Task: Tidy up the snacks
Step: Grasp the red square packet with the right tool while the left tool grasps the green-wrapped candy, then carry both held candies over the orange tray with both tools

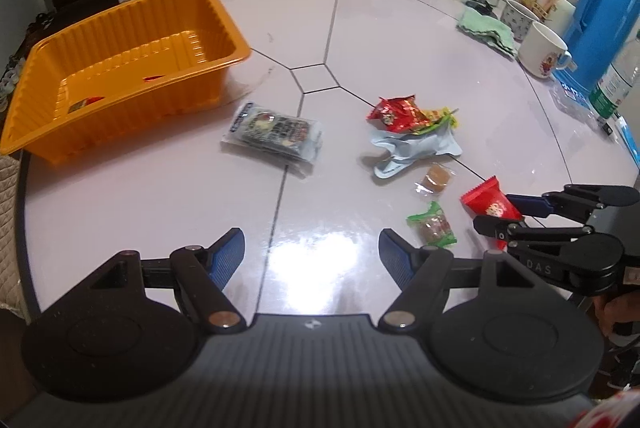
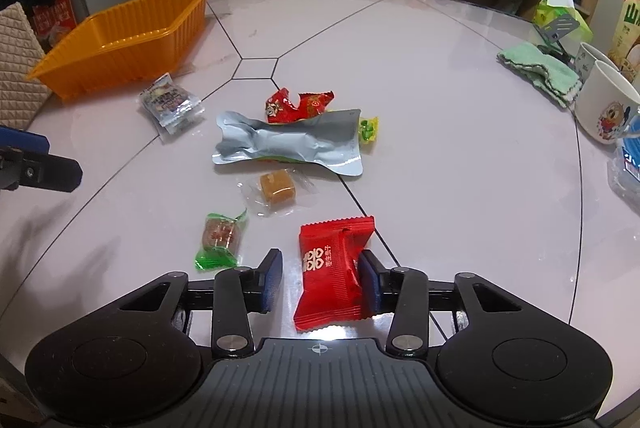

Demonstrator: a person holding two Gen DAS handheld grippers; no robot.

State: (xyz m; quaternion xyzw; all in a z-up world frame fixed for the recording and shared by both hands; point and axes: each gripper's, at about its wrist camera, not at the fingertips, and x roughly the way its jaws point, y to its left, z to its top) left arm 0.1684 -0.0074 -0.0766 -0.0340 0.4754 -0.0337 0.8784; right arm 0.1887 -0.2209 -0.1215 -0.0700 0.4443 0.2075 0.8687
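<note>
While the right gripper [image 2: 320, 278] is positioned low over the round table [image 2: 460, 147], its jaws stand apart with a red snack packet [image 2: 334, 268] between them. The right blue pad touches the packet's edge; the left pad stands clear of it, so the packet is not clamped. In the left wrist view the same packet [image 1: 491, 203] sits between the right gripper's [image 1: 502, 211] fingertips near the table's near edge.

The left gripper [image 1: 312, 252] hovers above bare tabletop with its jaws spread wide and nothing between them.

Loose items on the table:
- A green-wrapped candy [image 2: 219, 240] lies just left of the red packet.
- A clear-wrapped brown candy [image 2: 277, 190] lies beyond both.
- A crumpled silver pouch [image 2: 288, 143] lies further out, partly covering a crumpled red wrapper [image 2: 298, 105] and a yellow-green candy [image 2: 368, 129].
- A dark printed packet [image 1: 274, 131] lies between the pouch and the orange tray [image 1: 224, 23].

The orange tray stands at the far left of the table. A small red item shows in its bottom; its identity cannot be determined.

At the table's right edge stand two mugs [image 1: 540, 47], a folded green cloth [image 1: 486, 31] and a blue jug [image 1: 604, 15].
</note>
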